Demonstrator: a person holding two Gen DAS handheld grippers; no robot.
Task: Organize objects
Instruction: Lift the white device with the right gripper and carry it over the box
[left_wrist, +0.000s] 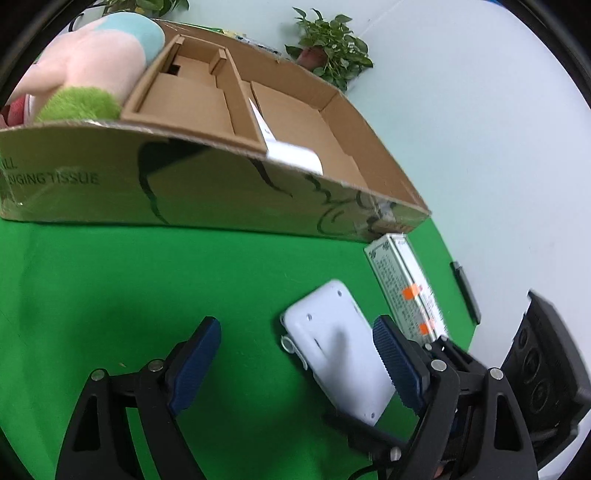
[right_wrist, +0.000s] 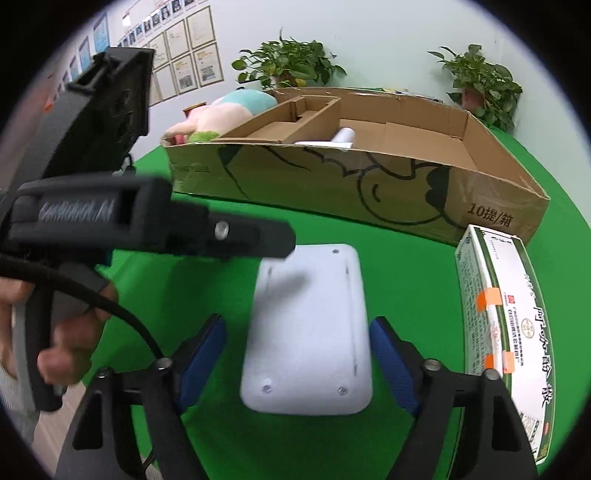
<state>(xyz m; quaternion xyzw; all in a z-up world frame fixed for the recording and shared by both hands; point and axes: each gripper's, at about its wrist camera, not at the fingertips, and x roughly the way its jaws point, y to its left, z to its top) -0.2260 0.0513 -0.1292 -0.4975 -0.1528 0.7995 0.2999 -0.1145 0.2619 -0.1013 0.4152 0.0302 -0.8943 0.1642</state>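
Note:
A white flat device lies on the green table cloth. My right gripper is open with its blue pads on either side of the device, apart from it. My left gripper is open and empty; the device lies by its right pad. A white and green medicine box lies to the right; it also shows in the left wrist view. A shallow cardboard box with dividers stands behind, holding a white item.
A pink, blue and green plush toy lies at the box's far left end. Potted plants stand by the wall. The left gripper's body and the person's hand fill the left of the right wrist view.

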